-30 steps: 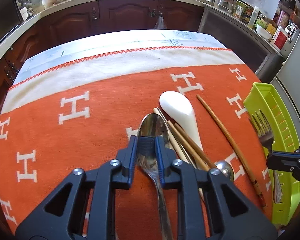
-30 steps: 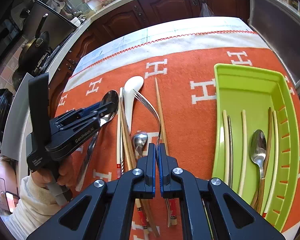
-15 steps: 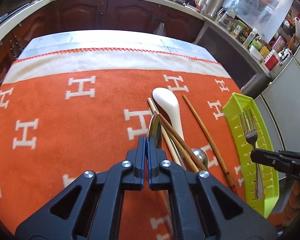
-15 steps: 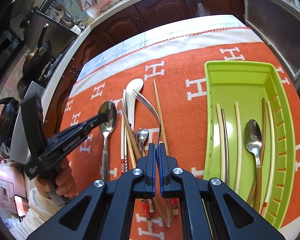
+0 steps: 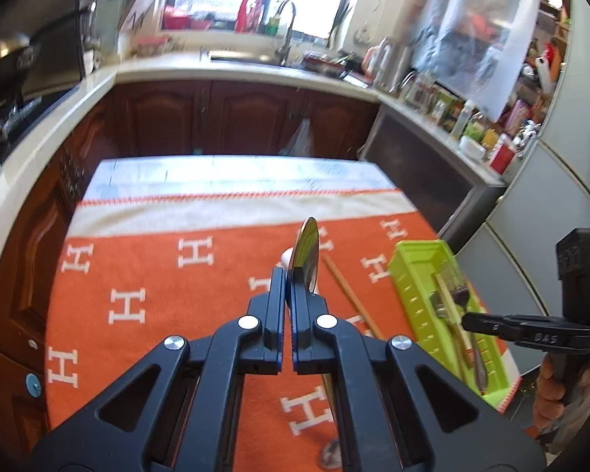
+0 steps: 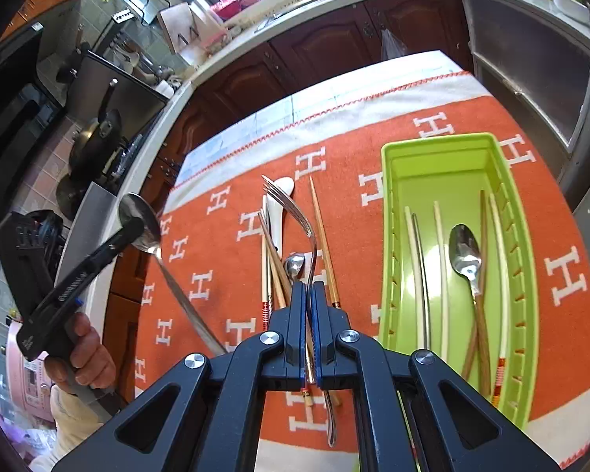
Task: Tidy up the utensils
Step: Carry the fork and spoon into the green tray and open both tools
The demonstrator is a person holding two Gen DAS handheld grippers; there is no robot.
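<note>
My left gripper is shut on a large metal spoon, held off the orange cloth with its bowl edge-on. In the right wrist view the same spoon hangs from the left gripper at the left, handle trailing down. My right gripper is shut on a metal fork, tines curving forward above the cloth. A white ceramic spoon, a small metal spoon and several chopsticks lie on the cloth. The green tray holds chopsticks and a spoon.
The orange cloth with white H marks covers the table. Dark cabinets and a counter run behind it. A steel appliance stands to the right. A hand grips the left tool's handle; the right gripper shows over the tray.
The left gripper closed on the large spoon and lifted it off the cloth. The right gripper rose with the fork still in it. Both views now look from higher up.
</note>
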